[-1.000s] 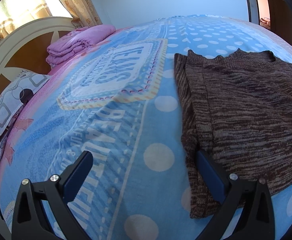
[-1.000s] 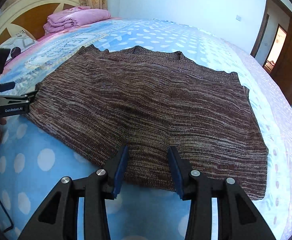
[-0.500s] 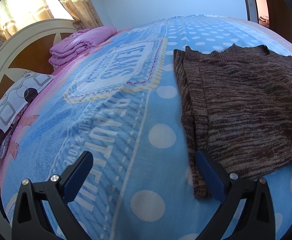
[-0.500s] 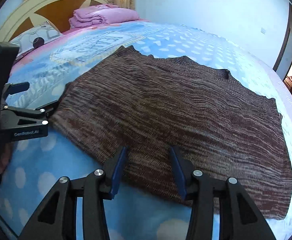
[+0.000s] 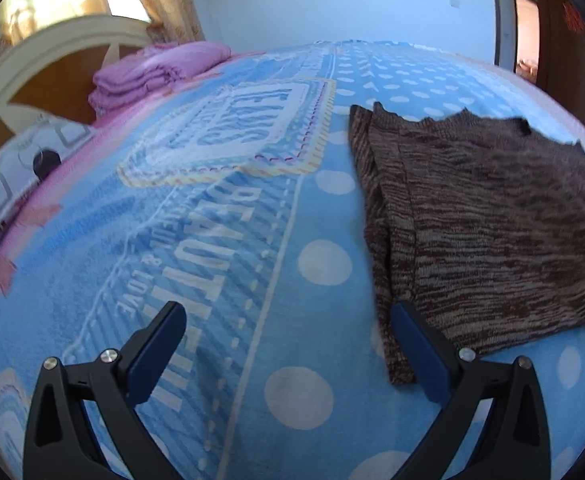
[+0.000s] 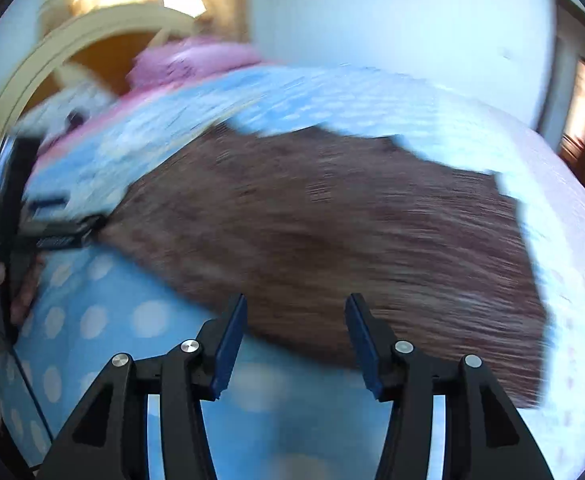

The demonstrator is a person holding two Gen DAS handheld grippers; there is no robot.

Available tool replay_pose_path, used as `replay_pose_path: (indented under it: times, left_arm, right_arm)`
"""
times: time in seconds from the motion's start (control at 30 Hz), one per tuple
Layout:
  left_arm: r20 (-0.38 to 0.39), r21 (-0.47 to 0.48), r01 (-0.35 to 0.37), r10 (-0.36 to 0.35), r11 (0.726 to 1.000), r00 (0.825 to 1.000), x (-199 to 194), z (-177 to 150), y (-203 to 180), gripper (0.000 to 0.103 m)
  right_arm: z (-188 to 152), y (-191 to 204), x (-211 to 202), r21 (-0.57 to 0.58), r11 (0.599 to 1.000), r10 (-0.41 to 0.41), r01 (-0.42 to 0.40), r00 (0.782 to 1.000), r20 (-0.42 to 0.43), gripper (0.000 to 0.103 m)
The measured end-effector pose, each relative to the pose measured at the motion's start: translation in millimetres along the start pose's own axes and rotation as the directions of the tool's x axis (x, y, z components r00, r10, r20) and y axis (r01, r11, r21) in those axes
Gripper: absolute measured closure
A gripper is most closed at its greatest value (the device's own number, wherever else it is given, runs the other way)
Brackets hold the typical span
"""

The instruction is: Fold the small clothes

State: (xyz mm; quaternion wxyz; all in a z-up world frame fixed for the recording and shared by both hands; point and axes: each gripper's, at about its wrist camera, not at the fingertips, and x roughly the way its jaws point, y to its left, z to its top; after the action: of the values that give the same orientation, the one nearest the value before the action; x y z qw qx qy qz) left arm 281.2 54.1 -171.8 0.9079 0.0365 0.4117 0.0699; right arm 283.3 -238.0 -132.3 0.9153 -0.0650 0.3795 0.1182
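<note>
Right of frame, a brown-and-tan marled knit garment (image 5: 492,216) — on a sky-blue bedspread (image 5: 228,272) with white polka dots; upper left, folded pink bedding (image 5: 152,72).

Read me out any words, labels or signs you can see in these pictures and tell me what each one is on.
"BEAUTIFUL" in big white letters on the blue blanket, its last letters partly hidden.
"& LOVE" in small white letters beside it on the blanket.
Framed patch on the blanket: large letters, too distorted to read.
Red sign on the door: too blurred.
White label on the left tool: too blurred.
</note>
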Motion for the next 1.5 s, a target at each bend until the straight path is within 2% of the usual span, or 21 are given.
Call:
replay_pose_path:
  times: [0.1, 0.13, 0.2, 0.23, 0.3, 0.4, 0.5, 0.57, 0.6, 0.63, 0.67, 0.73, 0.77, 0.87, 0.97, 1.1, 1.27, 1.37, 1.5]
  left_arm:
    - [-0.004, -0.036, -0.03, 0.03, 0.999, 1.0, 0.3, 0.2, 4.4, 0.0]
    - [-0.005, -0.04, -0.04, 0.04, 0.998, 0.999, 0.0, 0.2, 4.2, 0.0]
    - [0.0, -0.036, -0.056, 0.056, 0.998, 0.998, -2.6, 1.4, 3.2, 0.0]
    - [0.006, -0.029, -0.056, 0.056, 0.998, 0.998, -4.6, 2.5, 2.8, 0.0]
    - [0.014, -0.006, -0.047, 0.047, 0.999, 0.999, -9.2, 6.4, 1.9, 0.0]
    - [0.028, 0.021, -0.04, 0.039, 0.999, 0.999, -14.0, 17.0, 4.6, 0.0]
    - [0.012, 0.024, 0.0, 0.0, 1.0, 1.0, -8.3, 31.7, 8.9, 0.0]
    - [0.015, 0.027, 0.005, -0.005, 1.0, 1.0, -2.4, 41.5, 10.8, 0.0]
    - [0.023, 0.034, 0.009, -0.01, 0.999, 1.0, 0.4, 46.4, 10.9, 0.0]
    - [0.026, 0.041, 0.011, -0.013, 0.999, 1.0, 3.8, 50.7, 11.2, 0.0]
    - [0.024, 0.045, 0.01, -0.011, 0.999, 1.0, 7.7, 54.9, 11.9, 0.0]
    - [0.015, 0.043, 0.046, -0.046, 0.998, 0.999, 15.8, 63.6, 14.2, 0.0]
    - [0.007, 0.04, 0.055, -0.055, 0.998, 0.998, 18.6, 66.1, 14.5, 0.0]
    - [-0.019, 0.047, 0.085, -0.085, 0.995, 0.996, 29.6, 76.9, 9.5, 0.0]
    - [-0.038, 0.031, 0.132, -0.131, 0.991, 0.991, 37.9, 86.0, 3.4, 0.0]
    - [-0.046, 0.055, 0.184, -0.182, 0.981, 0.982, 47.4, 94.2, -8.6, 0.0]
    - [-0.075, 0.053, 0.202, -0.198, 0.978, 0.977, 68.1, 103.4, -17.7, 0.0]
    - [-0.091, 0.06, 0.204, -0.198, 0.977, 0.976, 78.8, 109.1, -25.2, 0.0]
    - [-0.088, 0.075, 0.176, -0.169, 0.981, 0.982, 88.0, 115.0, -32.3, 0.0]
  right_arm:
    - [1.7, -53.9, -1.2, 0.089, 0.986, -0.141, 0.143, 0.99, -0.031, 0.051]
    - [-0.3, -74.9, 0.9, 0.136, 0.977, -0.16, 0.167, 0.985, -0.058, 0.056]
    - [-10.2, -105.1, 9.2, 0.192, 0.96, -0.175, 0.201, 0.974, -0.142, 0.07]
    - [-19.0, -114.4, 11.9, 0.216, 0.962, -0.134, 0.168, 0.977, -0.165, 0.071]
    - [-28.7, -117.6, 4.8, 0.223, 0.965, -0.106, 0.136, 0.984, -0.144, 0.073]
    - [-35.7, -107.3, -2.6, 0.21, 0.967, -0.112, 0.143, 0.982, -0.154, 0.074]
    - [-39.2, -94.2, -6.0, 0.161, 0.97, -0.154, 0.182, 0.973, -0.169, 0.074]
    - [-33.3, -86.8, -10.3, 0.134, 0.962, -0.213, 0.236, 0.963, -0.167, 0.074]
    - [-30.8, -80.9, -14.9, 0.131, 0.956, -0.244, 0.264, 0.958, -0.151, 0.072]
    - [-26.2, -72.5, -18.4, 0.126, 0.956, -0.248, 0.263, 0.961, -0.126, 0.065]
    - [-22.5, -61.8, -21.7, 0.113, 0.965, -0.226, 0.237, 0.969, -0.098, 0.06]
    - [-11.2, -26.4, -22.5, 0.045, 0.987, -0.153, 0.155, 0.987, -0.043, 0.044]
    - [-6.5, -5.7, -19.9, -0.007, 0.992, -0.125, 0.125, 0.992, -0.029, 0.042]
    - [4.3, 50.9, -3.9, -0.151, 0.987, -0.068, 0.063, 0.997, -0.026, 0.042]
    - [11.2, 100.5, 11.9, -0.267, 0.963, -0.037, 0.034, 0.999, -0.008, 0.042]
    - [13.6, 142.2, 30.0, -0.358, 0.934, -0.002, 0.002, 1.0, 0.001, 0.042]
    - [14.3, 171.7, 54.0, -0.438, 0.898, -0.03, 0.025, 1.0, -0.005, 0.042]
    - [17.4, 178.0, 59.8, -0.448, 0.893, -0.044, 0.044, 0.999, 0.009, 0.042]
    - [23.8, 186.3, 66.7, -0.467, 0.882, -0.056, 0.062, 0.998, 0.026, 0.042]
